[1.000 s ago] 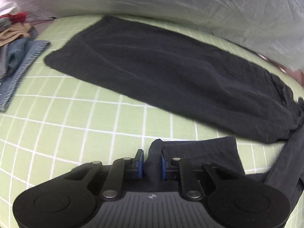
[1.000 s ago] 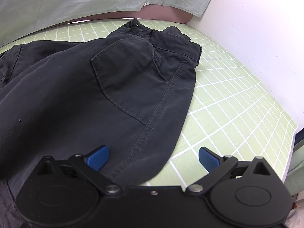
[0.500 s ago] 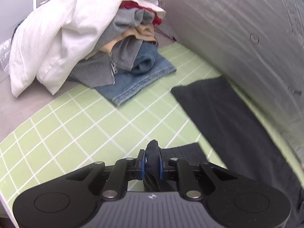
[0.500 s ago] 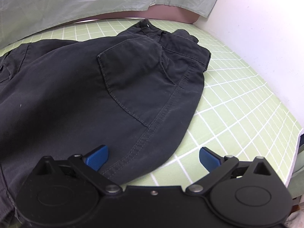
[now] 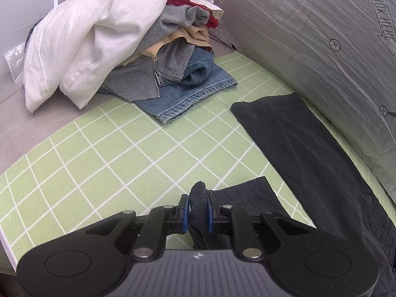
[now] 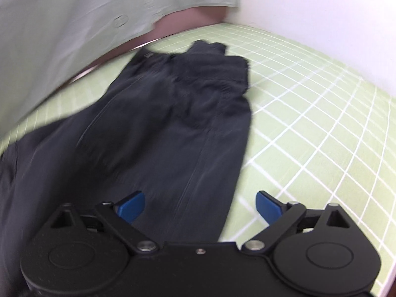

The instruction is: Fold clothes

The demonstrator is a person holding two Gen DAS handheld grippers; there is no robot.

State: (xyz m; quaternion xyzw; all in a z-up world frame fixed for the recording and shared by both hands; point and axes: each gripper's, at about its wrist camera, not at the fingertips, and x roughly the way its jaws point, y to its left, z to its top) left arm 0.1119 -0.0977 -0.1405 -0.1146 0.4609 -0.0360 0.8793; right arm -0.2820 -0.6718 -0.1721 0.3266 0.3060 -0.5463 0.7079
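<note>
Black trousers (image 6: 173, 128) lie spread on a green gridded mat (image 6: 309, 128). In the left wrist view one trouser leg (image 5: 304, 143) stretches flat along the right side, and my left gripper (image 5: 197, 210) is shut on the bunched hem of the other leg (image 5: 237, 193). The right wrist view is blurred by motion. My right gripper (image 6: 199, 206) hovers over the trousers' right edge with its blue pads wide apart; the jaws are closing. Dark cloth lies below and between them, and the pads do not press on it. The waistband (image 6: 210, 49) lies at the far end.
A heap of clothes (image 5: 118, 37), white, grey, tan and red on blue jeans (image 5: 190, 94), sits at the mat's far left corner. A pale printed sheet (image 5: 321, 37) rises along the far side. A white wall (image 6: 321, 12) borders the mat on the right.
The left gripper swung left with the hem held, bringing the clothes heap into view. The right gripper shifted and rolled, its view now blurred, and its pads stand slightly closer together.
</note>
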